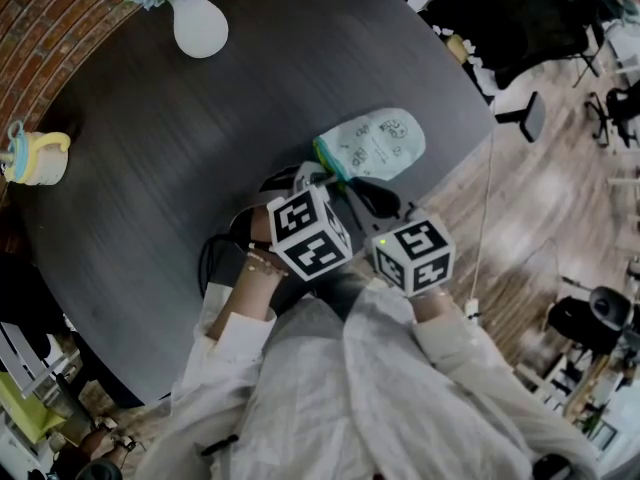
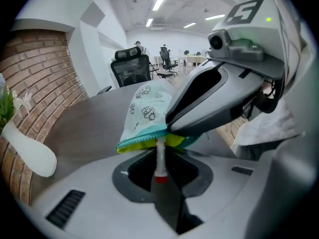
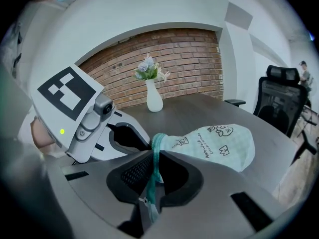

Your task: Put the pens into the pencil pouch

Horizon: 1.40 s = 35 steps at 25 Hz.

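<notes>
A pale mint pencil pouch (image 1: 372,142) with small drawings and a teal zipper lies on the dark round table (image 1: 160,168), near its edge in front of me. My left gripper (image 2: 159,156) is shut on a white pen (image 2: 160,156) with a red end. The pen's far end points into the pouch's open yellow-lined mouth (image 2: 149,141). My right gripper (image 3: 152,178) is shut on the pouch's teal zipper edge (image 3: 155,158), and the pouch body (image 3: 214,143) stretches away from it. In the head view both grippers (image 1: 318,178) (image 1: 375,200) meet at the pouch's near end.
A white vase (image 1: 200,24) with pale flowers stands at the table's far side. A small mug (image 1: 35,158) with a yellow handle sits at the left rim. Office chairs (image 1: 520,18) and wooden floor (image 1: 540,198) lie beyond the table's right edge.
</notes>
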Motion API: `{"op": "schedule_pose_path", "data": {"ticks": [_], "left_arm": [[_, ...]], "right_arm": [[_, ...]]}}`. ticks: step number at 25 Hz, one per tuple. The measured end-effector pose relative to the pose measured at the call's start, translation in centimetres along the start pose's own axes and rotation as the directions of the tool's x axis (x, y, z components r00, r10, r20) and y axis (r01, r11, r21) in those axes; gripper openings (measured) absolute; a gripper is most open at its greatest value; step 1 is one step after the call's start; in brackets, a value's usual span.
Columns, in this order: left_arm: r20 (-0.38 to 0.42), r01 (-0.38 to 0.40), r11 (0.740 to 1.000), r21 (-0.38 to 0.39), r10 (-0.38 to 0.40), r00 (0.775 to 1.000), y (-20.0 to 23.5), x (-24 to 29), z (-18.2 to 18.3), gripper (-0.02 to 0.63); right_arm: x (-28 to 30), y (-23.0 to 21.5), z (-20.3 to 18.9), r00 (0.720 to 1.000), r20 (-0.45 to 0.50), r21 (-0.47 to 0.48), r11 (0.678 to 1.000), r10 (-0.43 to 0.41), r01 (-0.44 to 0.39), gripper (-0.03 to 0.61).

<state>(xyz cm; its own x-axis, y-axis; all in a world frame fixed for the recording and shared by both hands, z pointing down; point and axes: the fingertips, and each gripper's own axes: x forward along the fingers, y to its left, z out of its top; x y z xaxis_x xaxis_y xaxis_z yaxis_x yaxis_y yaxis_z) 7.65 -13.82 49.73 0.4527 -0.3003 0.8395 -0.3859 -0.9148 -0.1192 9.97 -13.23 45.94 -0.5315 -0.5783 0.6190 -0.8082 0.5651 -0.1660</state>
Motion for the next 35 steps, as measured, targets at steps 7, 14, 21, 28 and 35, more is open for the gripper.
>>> {"op": "schedule_pose_path", "data": {"ticks": [7, 14, 21, 28, 35], "left_arm": [[0.039, -0.047, 0.998, 0.029, 0.046, 0.998, -0.6, 1.6, 0.3, 0.069], [0.062, -0.005, 0.999, 0.036, 0.002, 0.998, -1.3, 1.3, 0.1, 0.119], [0.012, 0.010, 1.000, 0.021, -0.010, 1.000, -1.3, 0.0, -2.1, 0.132], [-0.024, 0.034, 0.999, 0.002, -0.034, 0.999, -2.1, -0.1, -3.5, 0.130], [-0.003, 0.009, 1.000, 0.007, -0.009, 1.000, -1.8, 0.4, -3.1, 0.054]], "right_arm": [[0.2, -0.1, 0.0, 1.000, -0.006, 0.011, 1.000, 0.006, -0.006, 0.035], [0.3, -0.2, -0.4, 1.000, -0.014, 0.019, 1.000, 0.007, -0.007, 0.035], [0.3, -0.3, -0.3, 1.000, -0.009, 0.026, 1.000, 0.007, -0.006, 0.035], [0.4, -0.3, -0.5, 1.000, -0.012, 0.027, 1.000, 0.004, -0.004, 0.035], [0.5, -0.3, -0.6, 1.000, -0.015, 0.032, 0.999, 0.004, -0.003, 0.035]]}}
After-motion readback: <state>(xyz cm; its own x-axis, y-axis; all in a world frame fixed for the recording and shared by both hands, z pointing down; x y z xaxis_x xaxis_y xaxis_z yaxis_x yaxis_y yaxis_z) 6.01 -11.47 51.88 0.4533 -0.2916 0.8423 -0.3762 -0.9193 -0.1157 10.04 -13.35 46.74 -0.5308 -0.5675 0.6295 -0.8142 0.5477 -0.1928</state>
